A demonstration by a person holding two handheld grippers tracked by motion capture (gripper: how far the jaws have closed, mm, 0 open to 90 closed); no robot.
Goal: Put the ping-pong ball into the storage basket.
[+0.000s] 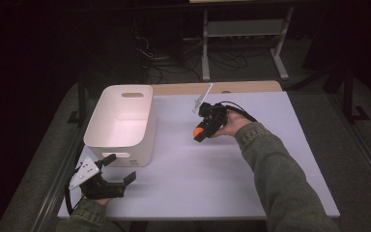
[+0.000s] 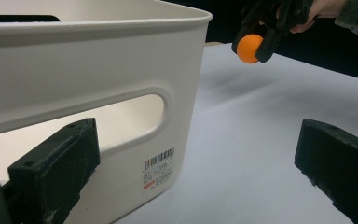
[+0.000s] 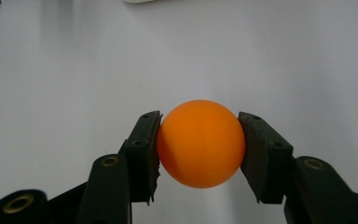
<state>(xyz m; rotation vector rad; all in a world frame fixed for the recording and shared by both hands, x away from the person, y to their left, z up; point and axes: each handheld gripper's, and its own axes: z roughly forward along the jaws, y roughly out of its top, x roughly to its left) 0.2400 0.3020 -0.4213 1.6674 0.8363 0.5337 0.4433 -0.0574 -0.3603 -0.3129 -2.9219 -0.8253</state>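
Observation:
An orange ball [image 3: 200,142] sits clamped between the two black pads of my right gripper [image 3: 200,144], held above the white table sheet [image 1: 212,164]. In the high view the ball [image 1: 198,130] and right gripper [image 1: 200,133] hang over the middle of the table, right of a white plastic bin [image 1: 121,123]. From the left gripper view the ball [image 2: 248,48] hangs past the bin's corner. My left gripper [image 1: 121,170] rests at the front left by the bin's near wall, its jaws wide apart with nothing between them; the bin's handle slot [image 2: 121,116] is just ahead of it.
The white bin is empty and carries a barcode label [image 2: 158,170] on its near corner. A strip of wooden tabletop [image 1: 217,88] shows beyond the sheet. A metal rack [image 1: 244,34] and cables stand on the dark floor behind.

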